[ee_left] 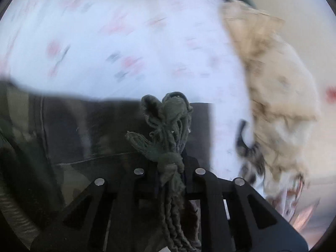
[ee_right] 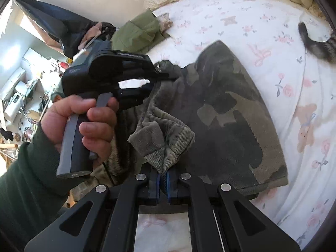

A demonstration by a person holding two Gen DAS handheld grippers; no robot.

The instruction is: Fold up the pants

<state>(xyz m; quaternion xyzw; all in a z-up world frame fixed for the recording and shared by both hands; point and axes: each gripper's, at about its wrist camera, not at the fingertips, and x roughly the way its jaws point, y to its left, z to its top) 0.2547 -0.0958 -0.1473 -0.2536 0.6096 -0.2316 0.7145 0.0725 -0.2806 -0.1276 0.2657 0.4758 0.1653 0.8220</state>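
The camouflage pants [ee_right: 226,113] lie on the floral bed sheet [ee_right: 241,21]. My right gripper [ee_right: 163,178] is shut on a bunched ribbed cuff of the pants [ee_right: 168,140], lifted off the bed. My left gripper [ee_right: 168,74], held in a hand, is shut on another bunch of the pants further up. In the left wrist view the left gripper [ee_left: 170,168] pinches a gathered dark green bunch of the pants [ee_left: 168,126], with the pants' fabric [ee_left: 84,130] hanging behind. That view is motion-blurred.
A folded olive garment [ee_right: 138,33] lies at the far edge of the bed. A cat's tail [ee_right: 315,42] shows at the right. A cream blanket [ee_left: 279,84] lies on the bed. A cluttered room [ee_right: 25,88] is at the left.
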